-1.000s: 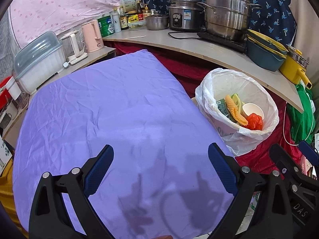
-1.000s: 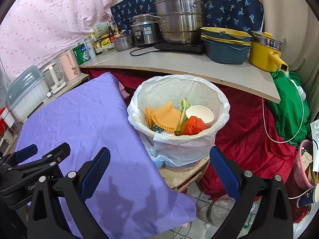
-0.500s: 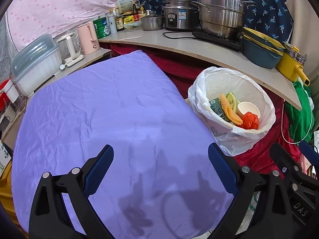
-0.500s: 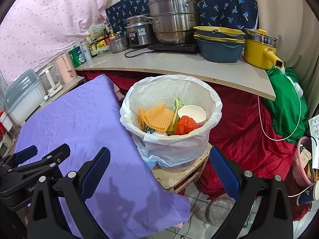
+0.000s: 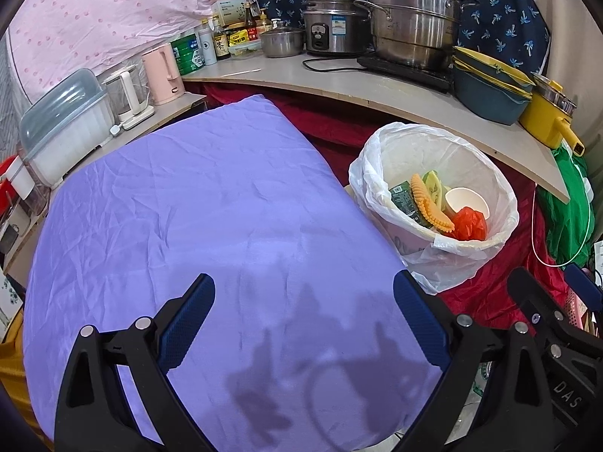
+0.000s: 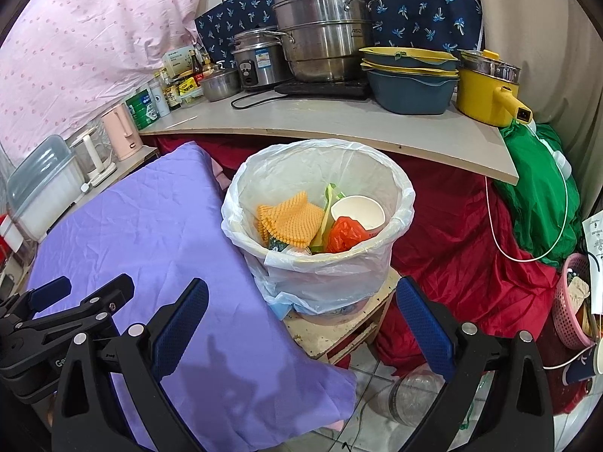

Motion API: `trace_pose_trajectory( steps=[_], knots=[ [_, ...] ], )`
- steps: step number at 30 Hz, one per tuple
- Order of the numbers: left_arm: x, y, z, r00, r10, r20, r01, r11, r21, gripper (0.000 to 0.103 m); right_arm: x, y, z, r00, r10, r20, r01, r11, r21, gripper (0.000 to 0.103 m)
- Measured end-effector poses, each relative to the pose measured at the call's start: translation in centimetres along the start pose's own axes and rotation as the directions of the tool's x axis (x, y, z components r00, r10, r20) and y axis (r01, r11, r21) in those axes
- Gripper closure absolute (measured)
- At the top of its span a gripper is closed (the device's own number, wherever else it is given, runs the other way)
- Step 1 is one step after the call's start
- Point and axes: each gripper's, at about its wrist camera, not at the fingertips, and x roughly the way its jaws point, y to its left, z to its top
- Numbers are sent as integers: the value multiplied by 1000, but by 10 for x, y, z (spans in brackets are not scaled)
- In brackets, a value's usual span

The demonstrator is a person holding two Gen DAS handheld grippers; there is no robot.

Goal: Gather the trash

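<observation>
Both cameras have drawn back and slightly away from the bin since the earlier frames: in the left wrist view the bin sits a little further right and lower than before, and more of the cloth is exposed. Left wrist view: left gripper (image 5: 303, 312) hovers over the purple cloth (image 5: 196, 203) with its blue-padded fingers wide apart and nothing between them; the cloth surface carries no item, only the grippers' shadows near its front edge. The bag-lined trash bin (image 5: 380, 150) stands just beside the cloth's right edge, holding an orange textured sheet (image 5: 429, 207), a paper cup (image 5: 467, 201) and a red crumpled bag (image 5: 469, 224); the right gripper's body shows at the lower right corner. Right wrist view: right gripper (image 6: 301, 316) is likewise spread wide and empty, aimed at the bin's (image 6: 331, 263) near wall, which rests on a low wooden stool (image 6: 339, 333). Inside, the sheet (image 6: 292, 222), cup (image 6: 358, 211) and red bag (image 6: 346, 235) lie well below the rim (a green wrapper is partly hidden between them). A clear plastic bottle (image 6: 410, 395) lies on the tiled floor below the stool. Judgement: the collecting step looks finished on the cloth, with all visible trash binned. Next move, if any, calls for deciding whether the floor bottle counts as trash; reaching it would need the right gripper lowered past the stool edge.
</observation>
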Motion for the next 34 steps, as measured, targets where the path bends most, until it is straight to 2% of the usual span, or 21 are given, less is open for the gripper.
trace_pose_trajectory(
  steps=[34],
  knots=[
    [0,3,5,1000,-3,21,3,1000,-3,12,0,0,-3,1000,-3,1,3,1000,7,7]
  ],
)
